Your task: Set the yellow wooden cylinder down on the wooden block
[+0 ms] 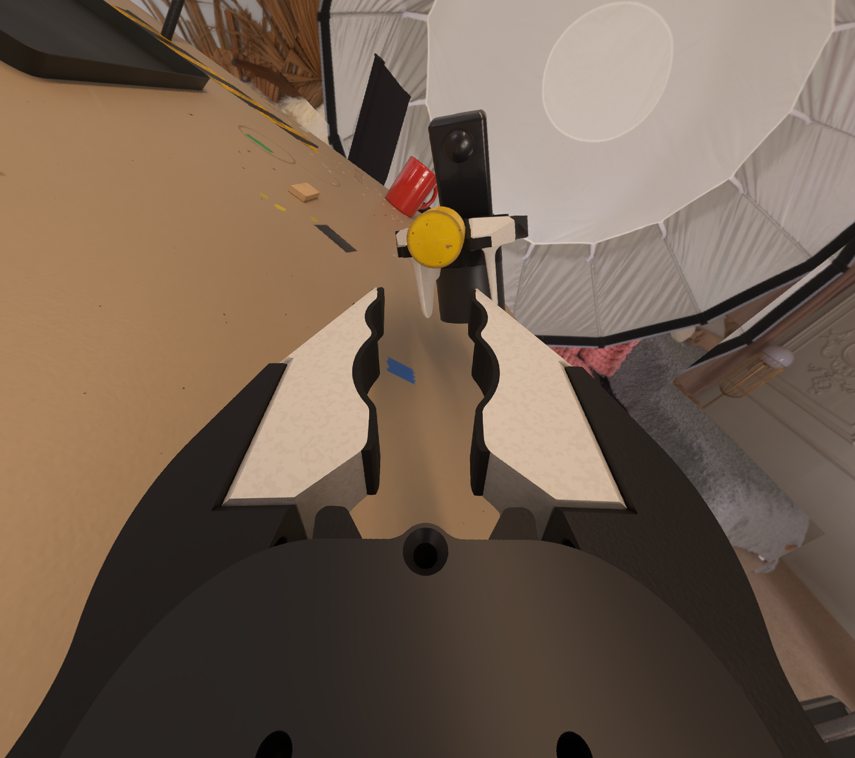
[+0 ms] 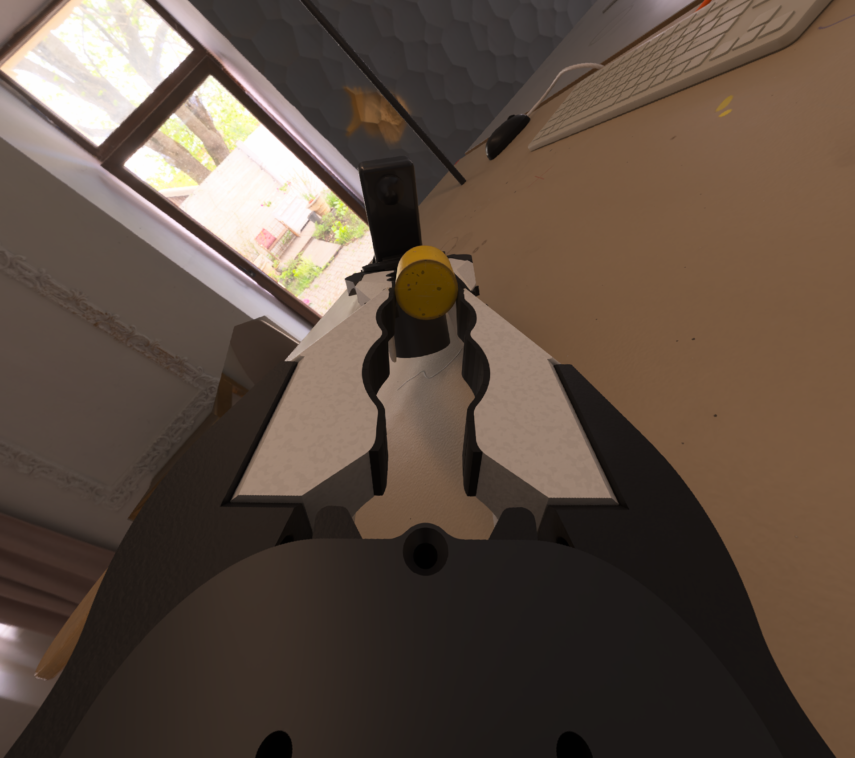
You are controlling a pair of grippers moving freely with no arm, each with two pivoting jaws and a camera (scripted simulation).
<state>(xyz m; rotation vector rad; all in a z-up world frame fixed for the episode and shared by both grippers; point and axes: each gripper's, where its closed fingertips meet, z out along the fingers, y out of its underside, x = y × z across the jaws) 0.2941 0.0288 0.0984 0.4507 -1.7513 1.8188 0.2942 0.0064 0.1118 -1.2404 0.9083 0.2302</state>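
The yellow wooden cylinder (image 2: 425, 287) sits end-on between the fingertips of my right gripper (image 2: 426, 294), which is shut on it in the air beside the table. In the left wrist view the right gripper (image 1: 446, 243) faces me with the cylinder (image 1: 432, 236) in it. My left gripper (image 1: 428, 296) is open and empty, a short way in front of the cylinder. The small wooden block (image 1: 304, 192) lies flat on the tan table (image 1: 162, 273), left of and beyond the cylinder. The block does not show in the right wrist view.
A red mug (image 1: 411, 192) stands near the table edge just behind the right gripper. A black tray (image 1: 92, 37) lies at the far left. A white keyboard (image 2: 694, 37) and a black mouse (image 2: 506, 134) lie on the table. A large softbox (image 1: 624, 88) stands past the edge.
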